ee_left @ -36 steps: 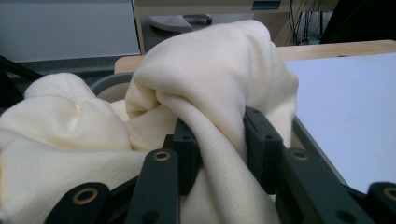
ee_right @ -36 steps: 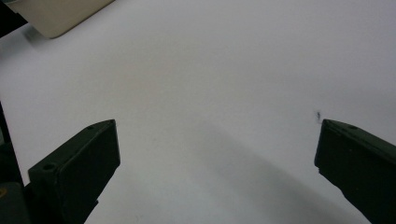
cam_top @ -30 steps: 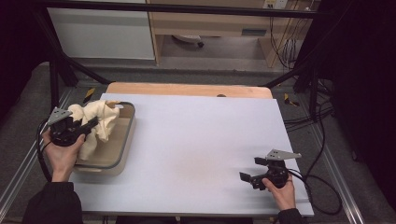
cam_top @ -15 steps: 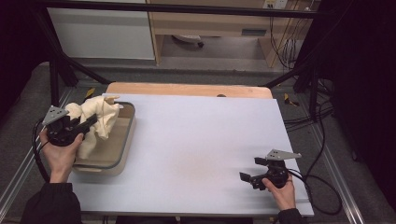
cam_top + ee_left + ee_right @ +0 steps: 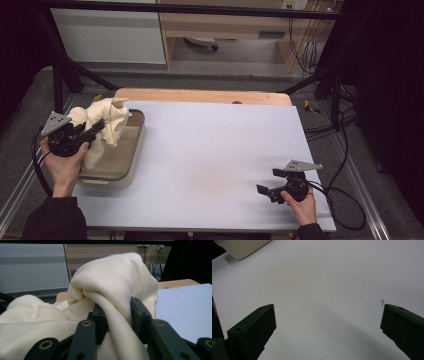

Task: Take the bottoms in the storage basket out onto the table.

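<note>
A cream cloth [image 5: 107,125] hangs bunched over a beige tray [image 5: 132,150] at the table's left edge. My left gripper [image 5: 100,125] is shut on a fold of the cloth and holds it above the tray; in the left gripper view the cloth [image 5: 112,285] bulges up between both black jaws of that gripper [image 5: 117,315], and its lower end trails down toward the tray. Near the front right corner, my right gripper [image 5: 270,182] rests low over the white table top [image 5: 225,145], open wide with nothing between its jaws; from its own camera the right gripper [image 5: 327,322] frames bare table.
A wooden board [image 5: 200,95] runs along the table's far edge. Cables [image 5: 345,200] trail off the right side. A metal frame and floor surround the table. A corner of the beige tray [image 5: 242,248] appears far off in the right gripper view.
The left gripper has risen a little with the cloth, lifting it higher out of the tray. The right gripper has stayed where it was.
</note>
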`<action>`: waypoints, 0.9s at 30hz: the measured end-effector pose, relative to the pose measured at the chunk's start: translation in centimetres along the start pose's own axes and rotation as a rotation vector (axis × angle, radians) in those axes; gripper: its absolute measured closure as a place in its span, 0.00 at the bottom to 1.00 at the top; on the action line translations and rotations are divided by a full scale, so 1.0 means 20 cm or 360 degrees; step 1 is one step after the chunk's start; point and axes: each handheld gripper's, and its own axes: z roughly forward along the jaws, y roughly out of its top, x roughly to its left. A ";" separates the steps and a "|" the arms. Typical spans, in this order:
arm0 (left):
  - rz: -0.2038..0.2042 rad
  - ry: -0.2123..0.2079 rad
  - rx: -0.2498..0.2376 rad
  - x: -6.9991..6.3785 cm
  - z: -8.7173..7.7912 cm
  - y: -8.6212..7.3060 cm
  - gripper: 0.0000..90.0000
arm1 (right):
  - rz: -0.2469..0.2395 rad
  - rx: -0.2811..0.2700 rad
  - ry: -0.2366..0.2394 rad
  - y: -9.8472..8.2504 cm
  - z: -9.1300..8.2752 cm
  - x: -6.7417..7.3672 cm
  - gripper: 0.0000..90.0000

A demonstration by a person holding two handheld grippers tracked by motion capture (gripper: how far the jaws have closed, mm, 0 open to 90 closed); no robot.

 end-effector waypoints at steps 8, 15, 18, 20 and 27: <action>0.0022 -0.0023 -0.0033 -0.04 -0.01 0.02 0.77 | -0.0002 -0.0002 0.0000 0.00 0.00 0.00 0.01; 0.0031 -0.0037 -0.0066 -0.06 -0.03 0.03 0.77 | -0.0002 -0.0001 0.0001 0.00 0.00 0.00 0.01; 0.0026 -0.0043 -0.0080 -0.07 -0.04 0.04 0.77 | 0.0000 -0.0003 0.0002 0.00 0.00 0.00 0.01; 0.0026 -0.0046 -0.0089 -0.08 -0.04 0.04 0.77 | -0.0002 -0.0001 0.0001 0.00 0.00 0.00 0.01; 0.0033 -0.0058 -0.0114 -0.09 -0.05 0.05 0.77 | 0.0001 0.0001 0.0001 0.00 0.00 0.00 0.01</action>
